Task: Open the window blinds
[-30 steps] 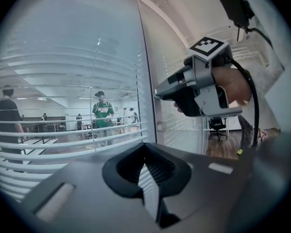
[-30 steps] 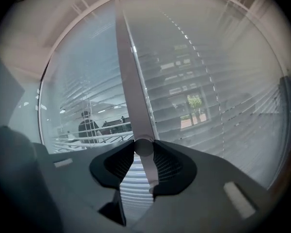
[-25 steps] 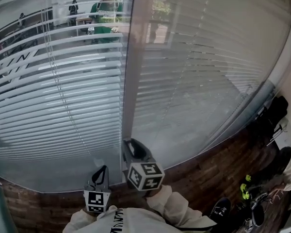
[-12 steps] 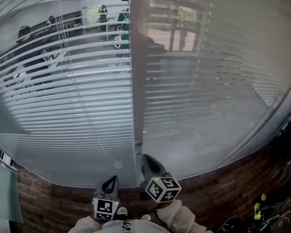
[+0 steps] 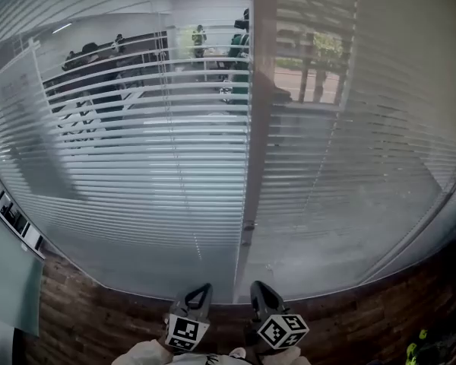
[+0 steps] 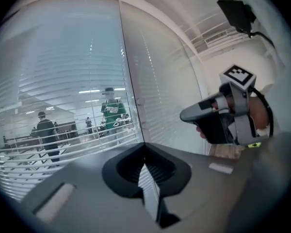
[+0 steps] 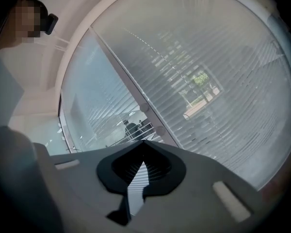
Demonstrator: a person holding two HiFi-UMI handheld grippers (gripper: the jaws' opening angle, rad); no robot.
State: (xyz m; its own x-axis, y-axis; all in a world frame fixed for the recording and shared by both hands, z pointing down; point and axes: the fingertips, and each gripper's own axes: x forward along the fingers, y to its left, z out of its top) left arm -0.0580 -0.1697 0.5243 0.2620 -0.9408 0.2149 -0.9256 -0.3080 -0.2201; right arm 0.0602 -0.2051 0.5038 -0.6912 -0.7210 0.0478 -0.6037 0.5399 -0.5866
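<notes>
White slatted blinds hang shut across two panes, the left blind [image 5: 129,166] and the right blind [image 5: 357,166], split by a pale upright post [image 5: 253,150]. Small round knobs [image 7: 144,108] sit on that post. Both grippers are low in the head view, short of the glass and touching nothing. My left gripper [image 5: 203,289] is shut and empty, left of the post's foot. My right gripper [image 5: 256,287] is also shut with nothing between its jaws, just right of the post. In the left gripper view the right gripper [image 6: 186,114] shows at the right, in a hand.
Dark wood-patterned flooring [image 5: 99,322] runs along the base of the window. A teal panel [image 5: 7,295] stands at the far left. The glass mirrors people in the room, one in a green top [image 6: 111,111]. A black device [image 6: 237,13] hangs from the ceiling.
The right gripper has dropped to the bottom of the head view, level with the left one. The post and blinds have slid rightward in the view, and more of the upper blinds shows.
</notes>
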